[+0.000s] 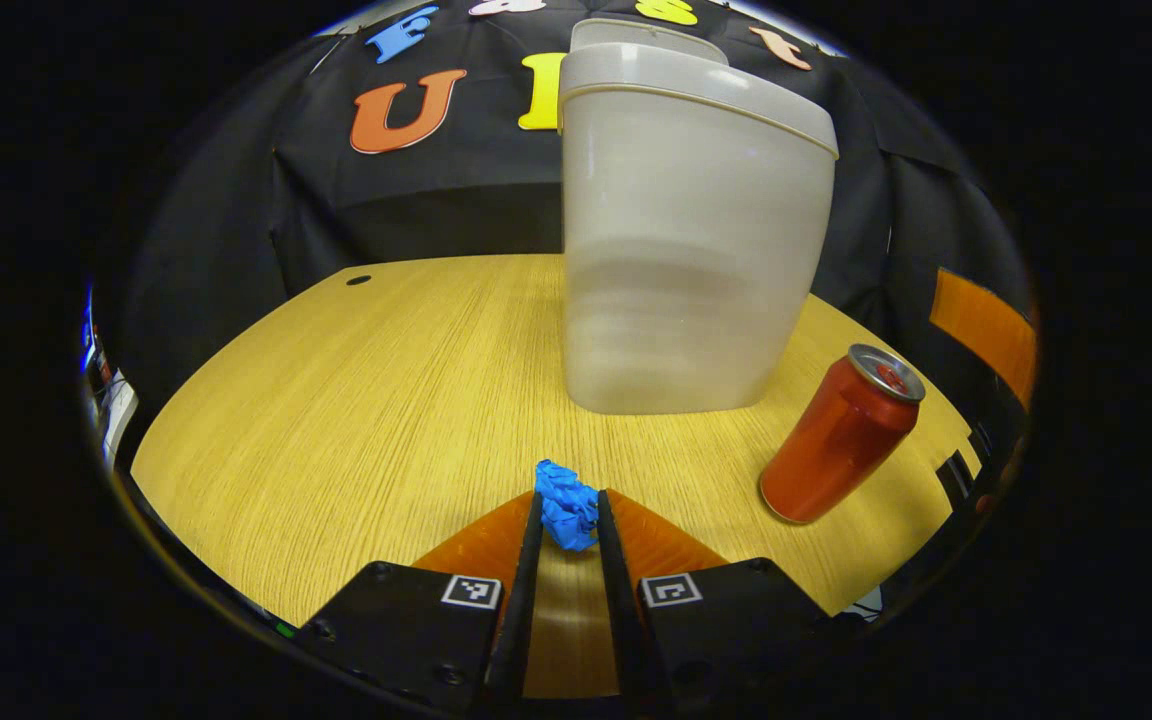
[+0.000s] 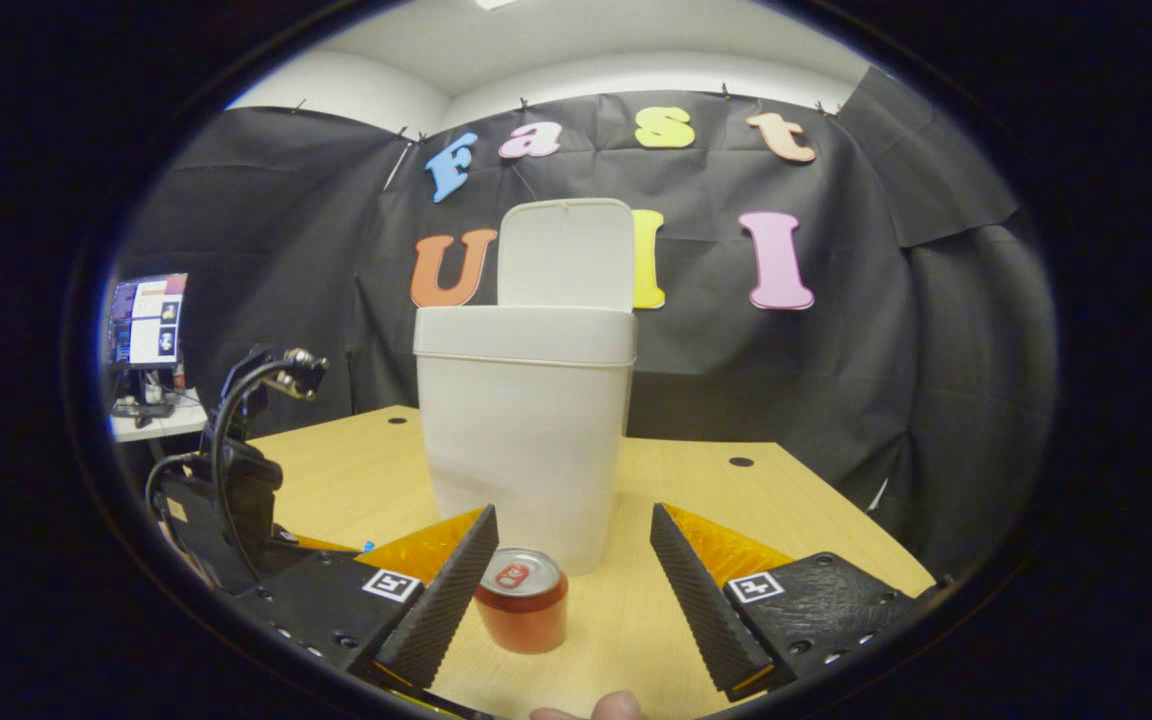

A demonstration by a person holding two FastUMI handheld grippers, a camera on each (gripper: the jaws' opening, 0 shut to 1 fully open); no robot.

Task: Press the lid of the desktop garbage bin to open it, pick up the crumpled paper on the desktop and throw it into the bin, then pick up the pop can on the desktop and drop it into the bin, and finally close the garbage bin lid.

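Crumpled paper [image 1: 567, 515] clamped in left hand-held gripper [image 1: 568, 520]; right hand-held gripper [image 2: 574, 545] apart | bin lid [image 2: 566, 253] up

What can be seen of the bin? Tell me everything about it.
The bin is a tall, off-white tub that looks like plastic, with smooth walls narrowing slightly toward the base and a wider collar round the top. Its lid stands tipped up at the back, so it is open. It stands upright on the wooden table. The can stands near it, the blue paper in front. Neither gripper touches it.
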